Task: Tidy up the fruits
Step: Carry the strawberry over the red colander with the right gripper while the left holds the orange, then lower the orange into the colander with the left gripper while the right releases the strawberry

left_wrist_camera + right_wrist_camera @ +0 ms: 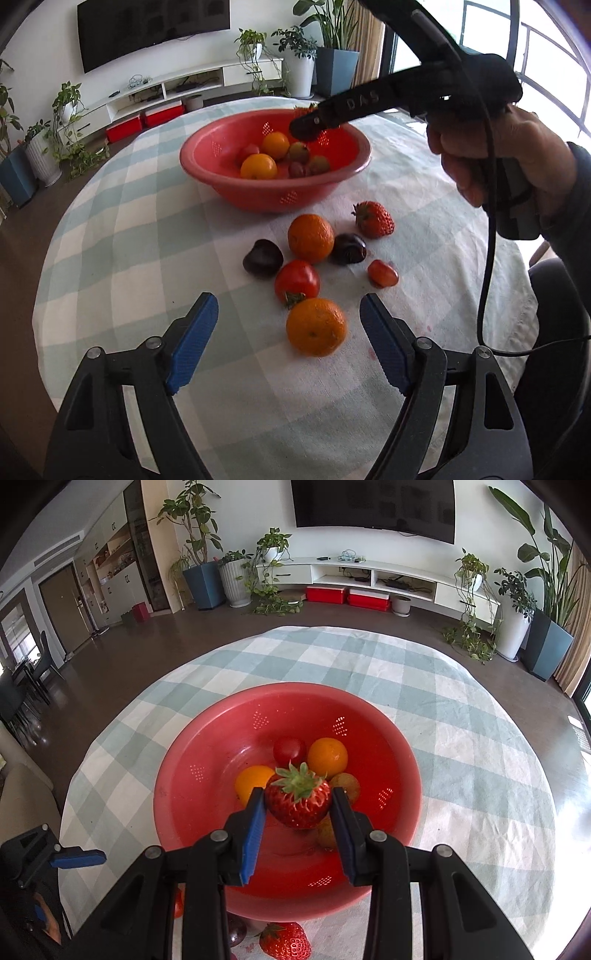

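A living room with a wall-mounted television, a white low cabinet and potted plants lies behind a round counter [110,229] covered by a pale green and white checked cloth.

In the left wrist view, the left claw [288,314] stands wide with nothing between its blue pads [192,343]; no earlier picture shows how it got there. Just ahead of it on the cloth lies a loose group of fruit: a dark purple plum [263,257] at the left, a red tomato with a green stalk [296,279], a round orange nearest the claw [316,326], a second orange behind the tomato [310,237], another dark plum [349,249], a small reddish fruit [383,273] and a red strawberry lying on the cloth [373,219]. Beyond them sits the red perforated plastic bowl [258,195], holding two yellow-orange fruits, a small red one and some greenish-brown ones.

At the right, a person's hand [495,158] grips the right claw's handle, and its black arm reaches over the bowl's far rim, hiding part of it; a black cable hangs down from it.

In the right wrist view, the right claw [298,803] is narrow, its pads clamped on either side of a red strawberry with green leaves [298,801], held above the bowl's inside [207,746].
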